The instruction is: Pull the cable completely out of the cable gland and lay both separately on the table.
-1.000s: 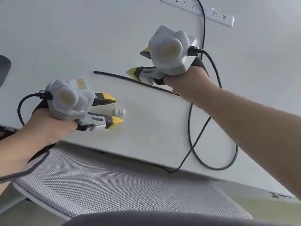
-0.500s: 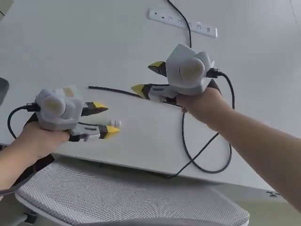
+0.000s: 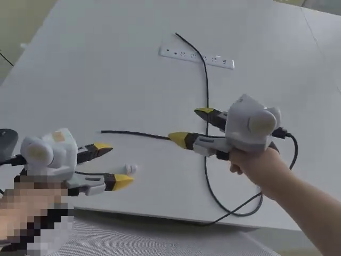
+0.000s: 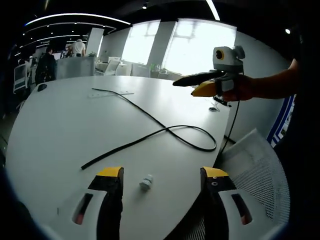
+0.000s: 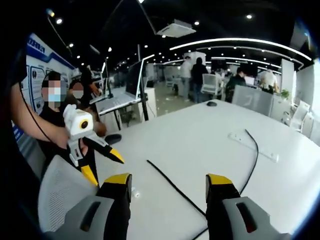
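Your left gripper [image 3: 118,164] is at the near edge of the table [image 3: 106,64], jaws spread wide, nothing in them. The little white cable gland [image 3: 129,169] sits on the table right by its tips. The black cable [image 3: 133,134] lies apart from it, further in. Your right gripper [image 3: 187,125] is wide and empty too, up over the table.

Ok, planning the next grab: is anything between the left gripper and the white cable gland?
Nothing visible. The cable gland lies on bare table just in front of the open left gripper; the black cable lies apart, beyond it.
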The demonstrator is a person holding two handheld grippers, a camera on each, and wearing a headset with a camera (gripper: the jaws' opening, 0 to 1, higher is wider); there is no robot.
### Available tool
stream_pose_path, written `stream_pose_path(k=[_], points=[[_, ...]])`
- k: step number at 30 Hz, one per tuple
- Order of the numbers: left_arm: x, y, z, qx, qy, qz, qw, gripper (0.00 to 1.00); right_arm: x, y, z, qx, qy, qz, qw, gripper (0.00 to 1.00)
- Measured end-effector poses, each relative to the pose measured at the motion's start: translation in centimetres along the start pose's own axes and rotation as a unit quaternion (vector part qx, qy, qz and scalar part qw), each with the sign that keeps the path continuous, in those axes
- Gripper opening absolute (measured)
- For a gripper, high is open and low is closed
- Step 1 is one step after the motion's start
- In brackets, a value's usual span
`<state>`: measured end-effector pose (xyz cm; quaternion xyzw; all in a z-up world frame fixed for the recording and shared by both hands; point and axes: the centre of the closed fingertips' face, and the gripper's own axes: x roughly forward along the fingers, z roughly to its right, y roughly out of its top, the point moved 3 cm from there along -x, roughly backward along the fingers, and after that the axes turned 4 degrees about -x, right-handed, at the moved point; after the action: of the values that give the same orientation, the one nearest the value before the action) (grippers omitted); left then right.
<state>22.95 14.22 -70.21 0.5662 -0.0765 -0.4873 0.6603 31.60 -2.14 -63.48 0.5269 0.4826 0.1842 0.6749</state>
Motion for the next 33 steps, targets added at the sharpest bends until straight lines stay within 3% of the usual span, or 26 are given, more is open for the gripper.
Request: stream_pose_path(k=[2,7,9,14,24,28,33], points=[[-0.4,0.4,0.2,-0.001,0.0,0.003,1.0,0.63,-1.1,-0.3,0.2,0.018,-0.006,0.003,0.9998,0.61],[-1.3,1.4,0.5,-0.005,0.007,0.011,0.9999,0.66,-3.7,-0.7,0.0,0.024,-0.022,0.018,0.9993,0.64],[-1.6,1.7,0.5,-0.006,0.011,0.017,0.9998,0.68,-4.4,-1.2,-0.5,0.041,-0.02,0.023,0.9987,0.66],[-2.1,2.0,0.7,-0.014,0.015,0.024,0.9995,0.71,-5.6,-2.6,-1.7,0.046,-0.015,0.021,0.9986,0.72],[-3.0,2.5,1.8,-0.008,0.009,0.04,0.9991,0.81,-6.9,-4.7,-3.1,0.065,-0.011,0.011,0.9978,0.79],[-3.3,1.6,1.8,0.006,0.007,0.01,0.9999,0.83,-6.9,-5.8,-3.7,0.058,-0.002,0.002,0.9983,0.86],[-3.7,1.7,1.2,-0.001,0.014,0.01,0.9998,0.87,-6.7,-7.8,-3.8,0.071,-0.002,-0.018,0.9973,0.89]])
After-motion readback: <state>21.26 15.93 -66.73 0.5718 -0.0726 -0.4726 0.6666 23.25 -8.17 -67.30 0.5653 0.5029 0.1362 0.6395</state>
